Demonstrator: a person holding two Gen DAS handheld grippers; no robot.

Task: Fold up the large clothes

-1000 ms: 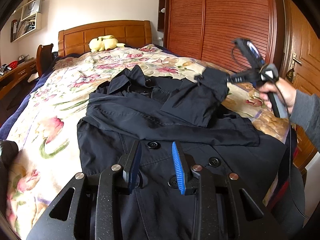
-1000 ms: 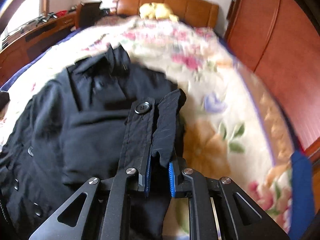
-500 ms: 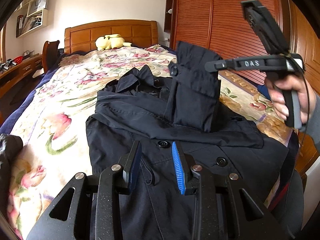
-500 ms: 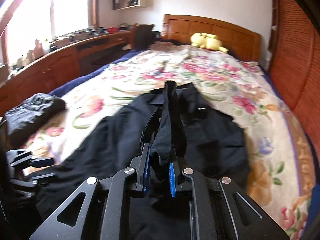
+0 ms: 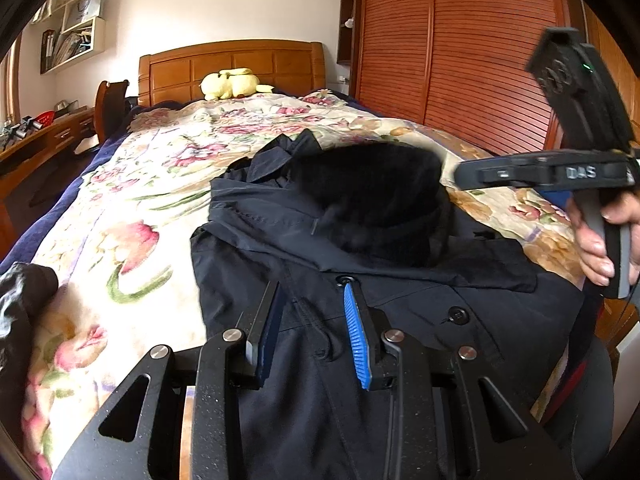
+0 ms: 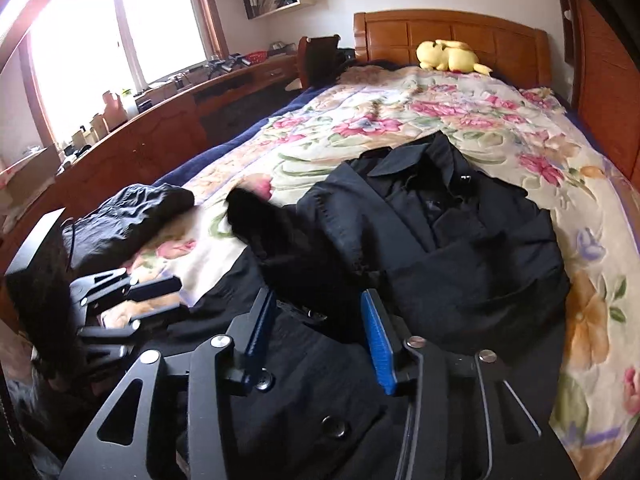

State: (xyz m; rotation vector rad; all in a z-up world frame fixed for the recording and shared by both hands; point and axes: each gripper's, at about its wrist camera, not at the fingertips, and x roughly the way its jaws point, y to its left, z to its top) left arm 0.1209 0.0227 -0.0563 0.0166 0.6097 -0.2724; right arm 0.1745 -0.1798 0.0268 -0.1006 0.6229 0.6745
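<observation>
The right hand-held gripper (image 6: 316, 340) has just been opening, and nothing lies between its spread blue pads now; the sleeve (image 5: 380, 208) it was carrying shows as a dark blur dropping across the chest of the coat (image 6: 460, 248). Seen from the left wrist, this same hand-held gripper hangs above the coat's right edge in the person's hand (image 5: 600, 240). The left hand-held gripper (image 5: 316, 332) hovers low over the coat's front near a button (image 5: 458, 314), its pads partly spread with no cloth pinched between them.

The step in hand looks like folding the sleeve inward over the body, with the release just made. Next, the sleeve probably needs flattening where it lands; then the lower part of the coat has to be gripped at the hem, likely with both hand-held grippers, and brought up toward the collar.

The coat lies flat, front up, on the flowered bed (image 5: 132, 240). Its long axis runs along the bed: the collar (image 6: 424, 156) points toward the wooden headboard (image 6: 448, 32), the hem toward the cameras.
</observation>
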